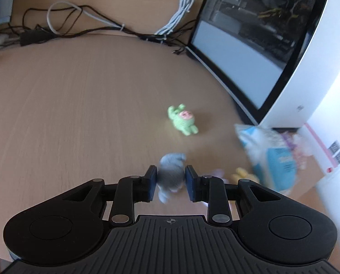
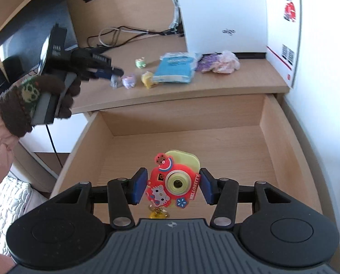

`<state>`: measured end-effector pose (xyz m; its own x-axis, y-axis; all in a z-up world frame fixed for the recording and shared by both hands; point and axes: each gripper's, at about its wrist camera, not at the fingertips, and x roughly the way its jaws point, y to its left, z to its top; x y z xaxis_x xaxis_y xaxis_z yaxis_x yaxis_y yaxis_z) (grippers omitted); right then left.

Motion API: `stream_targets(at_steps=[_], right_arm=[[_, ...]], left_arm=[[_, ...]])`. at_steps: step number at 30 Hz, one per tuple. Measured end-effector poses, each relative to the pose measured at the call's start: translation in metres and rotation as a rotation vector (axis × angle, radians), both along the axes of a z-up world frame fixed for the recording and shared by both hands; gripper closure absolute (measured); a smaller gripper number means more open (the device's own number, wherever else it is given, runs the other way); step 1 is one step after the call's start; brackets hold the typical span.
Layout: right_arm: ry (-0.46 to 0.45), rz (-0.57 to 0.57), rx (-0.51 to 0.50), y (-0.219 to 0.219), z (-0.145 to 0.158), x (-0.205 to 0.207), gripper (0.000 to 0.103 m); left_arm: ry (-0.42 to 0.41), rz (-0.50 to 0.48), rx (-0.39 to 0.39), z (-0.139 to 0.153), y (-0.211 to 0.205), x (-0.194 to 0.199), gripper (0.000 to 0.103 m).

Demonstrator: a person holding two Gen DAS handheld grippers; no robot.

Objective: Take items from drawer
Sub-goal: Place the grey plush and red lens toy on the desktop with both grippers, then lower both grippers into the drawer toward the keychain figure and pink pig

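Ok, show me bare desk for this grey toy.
Bare desk runs wide from the green toy across to the cables. It is crowded by the blue packet and yellow toy near the white case.

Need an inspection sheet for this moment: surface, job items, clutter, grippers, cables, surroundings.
Surface: wooden desk above the open drawer.
Job's things: toy camera and grey knitted toy, both held; green knitted toy, blue packet and small figures on the desk.
Clutter: crumpled pink and purple wrappers.
Grippers: left gripper shut on the grey toy; right gripper shut on the camera.
Cables: tangle at the desk's back edge.
Surroundings: white PC case, cardboard box.
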<state>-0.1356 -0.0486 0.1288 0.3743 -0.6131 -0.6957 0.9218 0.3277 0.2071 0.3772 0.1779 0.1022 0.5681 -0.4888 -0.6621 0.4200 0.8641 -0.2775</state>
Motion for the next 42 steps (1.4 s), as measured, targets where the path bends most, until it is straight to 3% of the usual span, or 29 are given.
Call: stream_targets(at_steps=[2,7,10,16,24,27,30,34,42], right_arm=[[0.012,-0.022,0.007,-0.002,0.0,-0.004,0.054],[0.0,-0.056,0.011,-0.014,0.004,0.002,0.054],[-0.001,-0.058,-0.015,-0.027,0.017,0.014,0.054],[0.042,-0.049,-0.144,-0.08,0.061,0.068,0.054],[0.034,-0.113,-0.294,-0.177,0.105,0.127,0.053],[0.04,-0.139,-0.242,-0.2,0.099,0.134,0.04],[-0.001,-0.136,-0.182,-0.195,0.087,0.125,0.031],[0.03,-0.128,-0.108,-0.165,0.071,0.107,0.03],[0.104,-0.166,0.082,-0.086,0.032,0.047,0.019]], left_arm=[[-0.038,0.005,-0.025,0.004,0.003,-0.005,0.073],[-0.139,-0.015,-0.211,0.028,0.037,-0.046,0.073],[-0.067,-0.116,-0.267,0.018,0.047,-0.079,0.073],[0.157,-0.324,-0.294,-0.039,0.025,-0.131,0.073],[0.215,-0.444,-0.278,-0.065,0.008,-0.158,0.073],[0.237,-0.464,-0.288,-0.075,0.004,-0.162,0.073],[0.29,-0.474,-0.29,-0.081,-0.001,-0.155,0.073],[0.311,-0.488,-0.259,-0.085,-0.008,-0.154,0.073],[0.234,-0.509,-0.136,-0.081,-0.023,-0.17,0.073]])
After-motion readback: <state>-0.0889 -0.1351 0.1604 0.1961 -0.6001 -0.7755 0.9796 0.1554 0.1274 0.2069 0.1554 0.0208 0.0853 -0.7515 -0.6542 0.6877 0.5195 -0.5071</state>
